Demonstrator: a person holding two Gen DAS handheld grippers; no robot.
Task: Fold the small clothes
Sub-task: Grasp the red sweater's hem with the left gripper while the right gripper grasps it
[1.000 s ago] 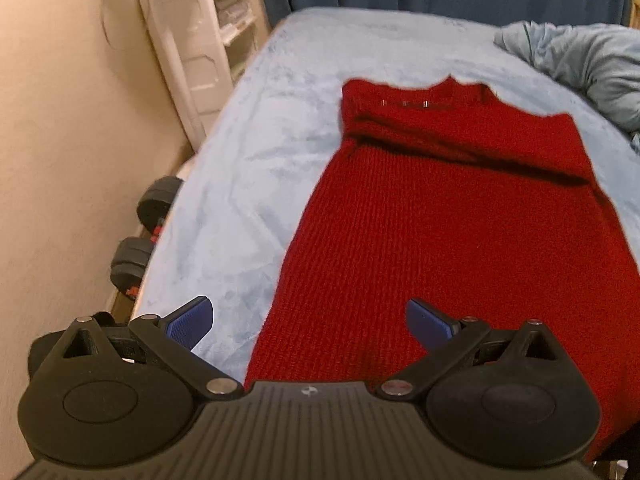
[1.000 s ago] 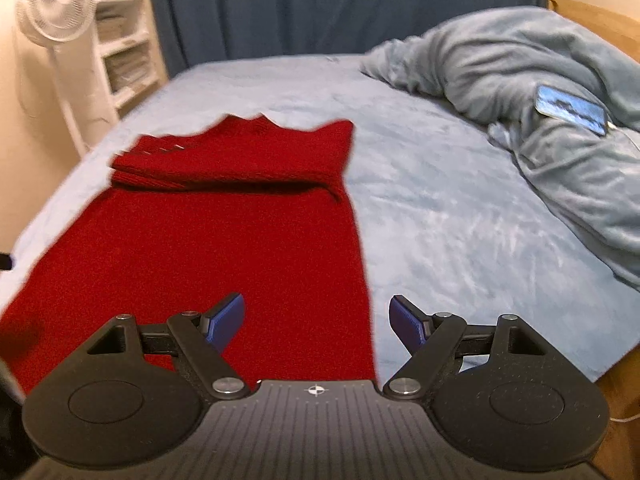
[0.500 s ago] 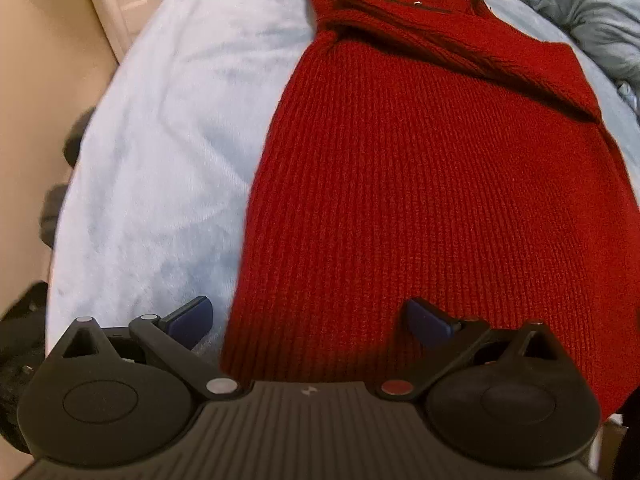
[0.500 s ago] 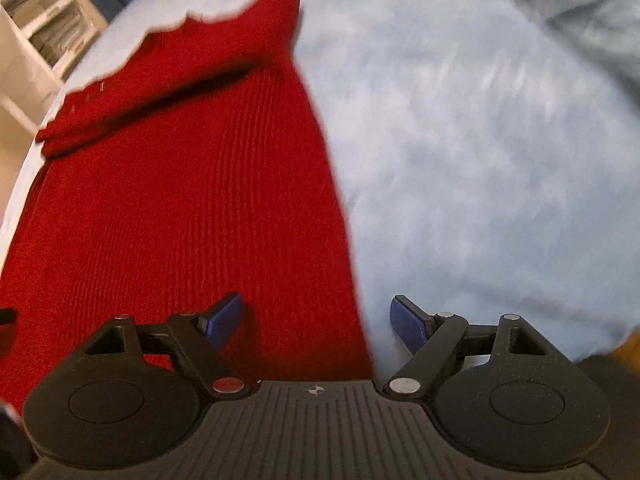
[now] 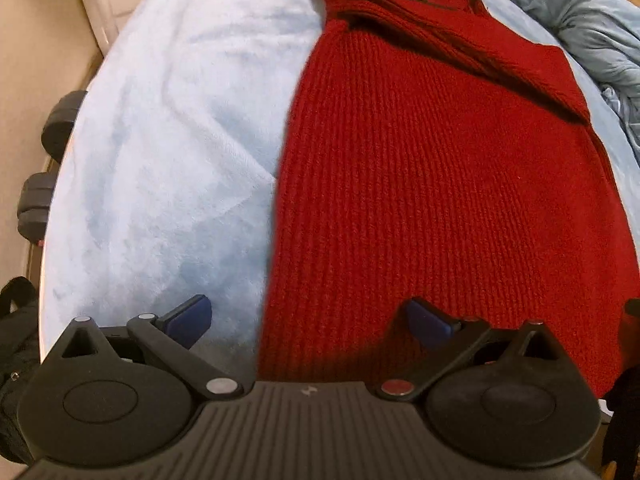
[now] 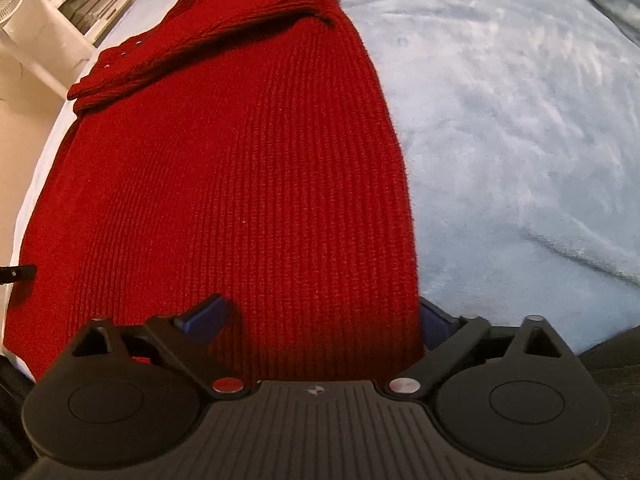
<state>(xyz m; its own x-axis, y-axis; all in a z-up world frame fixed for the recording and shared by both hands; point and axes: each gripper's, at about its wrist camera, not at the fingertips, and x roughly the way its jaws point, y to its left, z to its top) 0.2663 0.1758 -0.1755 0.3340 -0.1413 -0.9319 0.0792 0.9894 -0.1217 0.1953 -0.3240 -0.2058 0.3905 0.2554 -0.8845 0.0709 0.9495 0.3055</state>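
Note:
A red knit sweater (image 5: 440, 184) lies flat on the light blue bed cover (image 5: 180, 140), its collar end far from me and its sleeves folded across the chest. My left gripper (image 5: 308, 320) is open and straddles the sweater's near left hem corner. In the right wrist view the same sweater (image 6: 240, 184) fills the left half. My right gripper (image 6: 320, 322) is open and straddles the near right hem corner, with the right blue pad partly hidden behind the knit edge.
A rumpled blue blanket (image 5: 580, 12) lies at the far right of the bed. Dark dumbbells (image 5: 52, 152) sit on the floor by the left bed edge. A white fan and shelf unit (image 6: 44, 24) stand at the far left.
Both grippers have dropped down and tilted towards the sweater's near hem. Each now sits over a bottom corner, still open.

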